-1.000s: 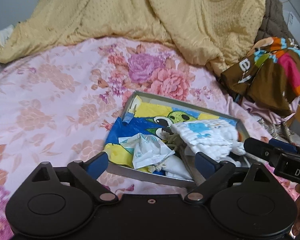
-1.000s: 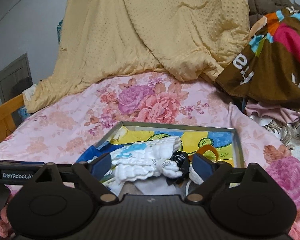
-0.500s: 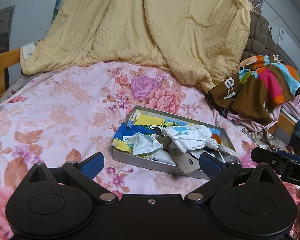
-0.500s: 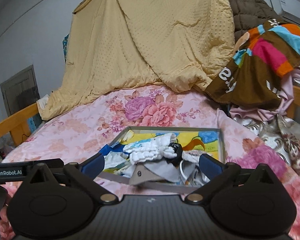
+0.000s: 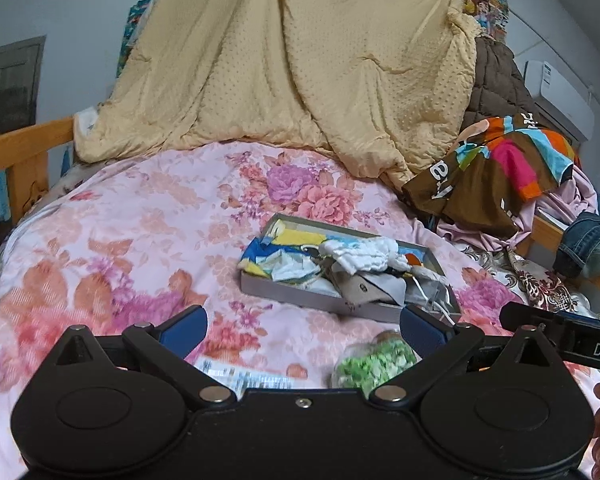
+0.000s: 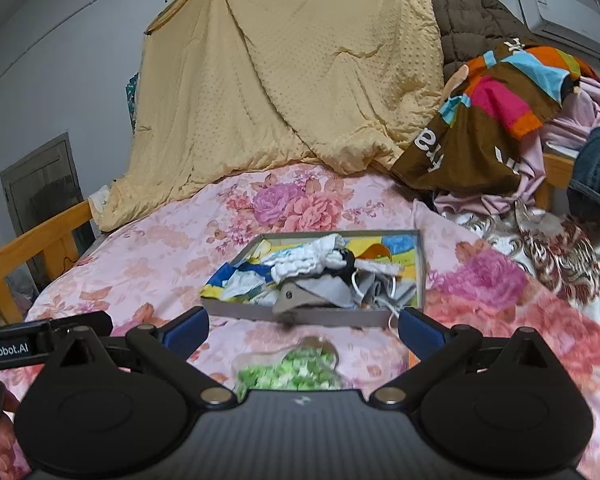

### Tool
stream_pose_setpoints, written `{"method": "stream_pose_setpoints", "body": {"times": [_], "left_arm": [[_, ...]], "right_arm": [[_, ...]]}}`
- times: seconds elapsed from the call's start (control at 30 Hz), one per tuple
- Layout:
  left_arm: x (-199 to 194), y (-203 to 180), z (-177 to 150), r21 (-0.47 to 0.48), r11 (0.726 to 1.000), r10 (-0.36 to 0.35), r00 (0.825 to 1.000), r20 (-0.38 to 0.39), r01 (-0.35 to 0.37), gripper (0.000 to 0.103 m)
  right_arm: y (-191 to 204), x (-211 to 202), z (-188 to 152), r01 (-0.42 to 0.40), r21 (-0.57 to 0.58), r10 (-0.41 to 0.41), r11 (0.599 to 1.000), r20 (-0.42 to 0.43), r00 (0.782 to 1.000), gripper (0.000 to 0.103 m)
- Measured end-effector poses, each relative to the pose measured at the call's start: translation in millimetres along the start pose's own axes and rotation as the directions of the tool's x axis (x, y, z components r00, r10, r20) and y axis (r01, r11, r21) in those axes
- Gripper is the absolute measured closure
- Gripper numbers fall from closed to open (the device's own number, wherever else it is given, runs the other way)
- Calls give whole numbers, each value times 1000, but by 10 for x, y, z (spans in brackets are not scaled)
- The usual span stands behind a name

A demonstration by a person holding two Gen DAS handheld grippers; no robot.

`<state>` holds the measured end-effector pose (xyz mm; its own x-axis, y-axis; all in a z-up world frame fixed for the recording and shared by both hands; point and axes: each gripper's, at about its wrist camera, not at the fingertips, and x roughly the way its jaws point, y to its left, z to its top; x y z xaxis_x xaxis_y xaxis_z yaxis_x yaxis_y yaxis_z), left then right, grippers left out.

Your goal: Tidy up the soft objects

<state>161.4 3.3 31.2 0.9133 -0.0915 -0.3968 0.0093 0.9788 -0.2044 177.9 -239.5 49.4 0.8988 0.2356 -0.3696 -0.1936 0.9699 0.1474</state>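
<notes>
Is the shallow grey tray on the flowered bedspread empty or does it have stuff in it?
Filled: the grey tray holds a heap of small cloths.

One grey tray [image 5: 300,294] lay on one pink floral bedspread [image 5: 140,232]. How many soft pieces it held could not be told apart; one white ribbed cloth [image 5: 360,254] lay on top. One bag of green pieces [image 6: 288,372] sat near. One yellow quilt [image 5: 300,72] hung at the far side. One striped brown garment [image 5: 496,172] lay far right. Two grippers showed.
</notes>
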Motion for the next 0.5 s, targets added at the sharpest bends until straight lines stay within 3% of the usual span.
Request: {"method": "stream_pose_setpoints", "body": {"times": [0.33,0.5], "left_arm": [[-283,-3,-287,-1,1000,25,999,-27,-25,1],[-383,-27,-417,24,999,39,999,-36,-38,1]], "right_arm": [[80,-328,-221,4,-3,-4,1000,-20,1000,0],[98,-376,-348,-2,5,2,1000,-75,997,0]]}}
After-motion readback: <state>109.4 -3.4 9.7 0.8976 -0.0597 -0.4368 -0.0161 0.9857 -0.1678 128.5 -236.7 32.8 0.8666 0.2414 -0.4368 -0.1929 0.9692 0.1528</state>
